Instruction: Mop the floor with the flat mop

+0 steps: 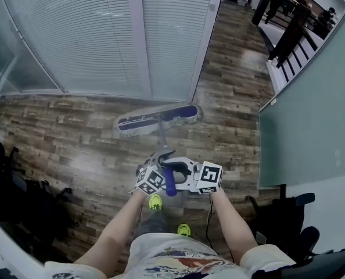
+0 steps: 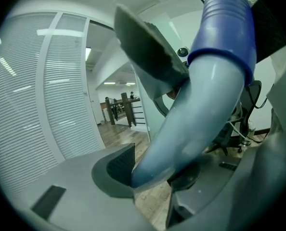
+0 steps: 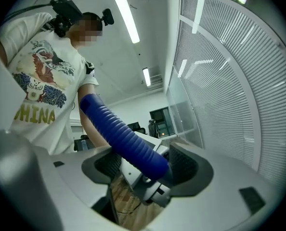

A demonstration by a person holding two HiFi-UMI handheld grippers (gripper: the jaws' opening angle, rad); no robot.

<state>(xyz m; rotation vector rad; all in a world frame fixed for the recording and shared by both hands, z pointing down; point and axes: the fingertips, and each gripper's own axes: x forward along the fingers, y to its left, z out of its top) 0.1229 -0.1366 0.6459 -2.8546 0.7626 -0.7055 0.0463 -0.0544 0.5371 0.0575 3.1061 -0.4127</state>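
The flat mop head [image 1: 158, 120], blue with a white fringe, lies flat on the wood floor below the blinds. Its thin pole [image 1: 162, 141] slopes back to my two grippers, which meet over the blue ribbed grip [image 1: 170, 183]. My left gripper [image 1: 160, 173] is shut on the mop handle. In the left gripper view the pale blue shaft [image 2: 201, 105] passes between the left gripper [image 2: 155, 170] pads. My right gripper [image 1: 185, 176] is shut on the same handle, and the ribbed grip [image 3: 121, 134] crosses the right gripper [image 3: 148, 165].
A glass wall with white blinds [image 1: 103, 34] runs along the far side. A frosted partition [image 1: 306, 115] stands at the right, with a corridor [image 1: 236, 45] between them. Dark office chairs sit at the lower left [image 1: 21, 196] and lower right [image 1: 288, 214]. My shoes [image 1: 155, 201] are below the grippers.
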